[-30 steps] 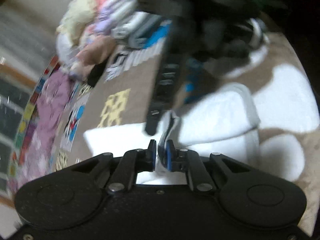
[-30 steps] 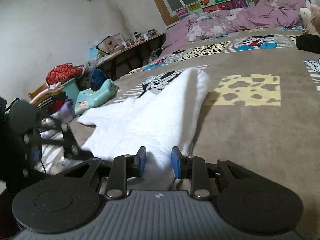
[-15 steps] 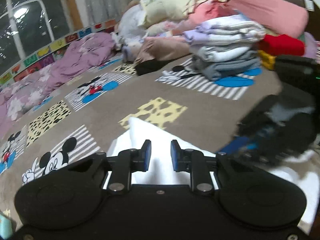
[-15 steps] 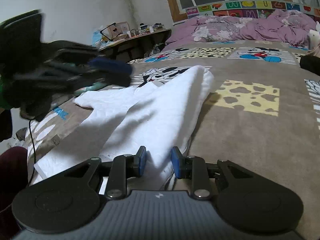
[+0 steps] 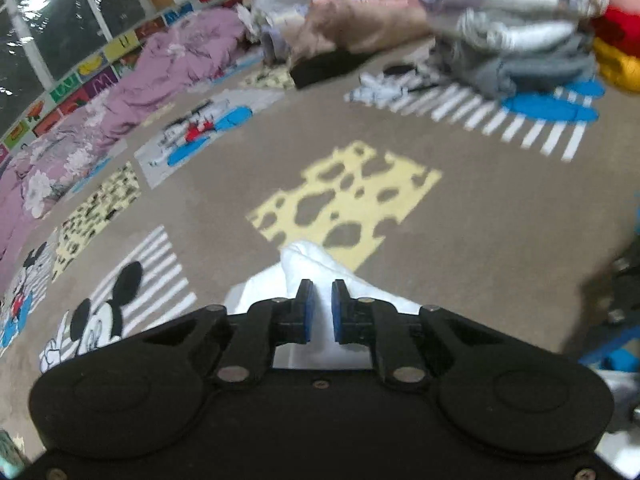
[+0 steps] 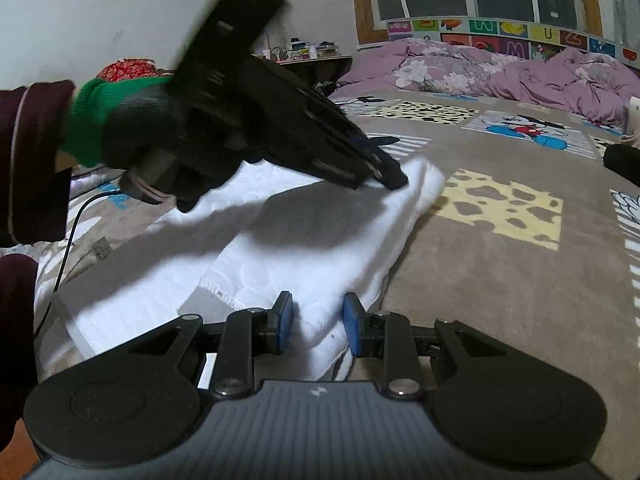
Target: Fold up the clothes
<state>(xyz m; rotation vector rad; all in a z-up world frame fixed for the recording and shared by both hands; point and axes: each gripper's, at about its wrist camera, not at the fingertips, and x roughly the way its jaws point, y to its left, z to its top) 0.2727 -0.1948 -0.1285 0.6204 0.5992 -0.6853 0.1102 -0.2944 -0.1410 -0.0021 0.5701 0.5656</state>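
A white quilted cloth point(image 6: 320, 240) lies folded lengthwise on the brown cartoon-print blanket point(image 6: 500, 280). My right gripper point(image 6: 318, 320) is at its near end, shut on a thick ridge of the cloth between its blue pads. A gloved hand with a green cuff point(image 6: 100, 120) holds my left gripper point(image 6: 394, 178) over the cloth's far corner. In the left wrist view the left gripper point(image 5: 322, 308) has its pads narrowly apart with a raised fold of the white cloth point(image 5: 304, 260) pinched between them.
Stacks of folded clothes point(image 5: 512, 20) sit at the far right of the blanket point(image 5: 480, 220). A rumpled purple duvet point(image 6: 500, 76) lies along the window side. A cluttered table point(image 6: 308, 54) and a thin black cable point(image 6: 68, 240) are to the left.
My left gripper let go of the cloth, swung across to the far corner, and its pads have narrowed on a fold there. The right gripper has kept its hold on the near end.
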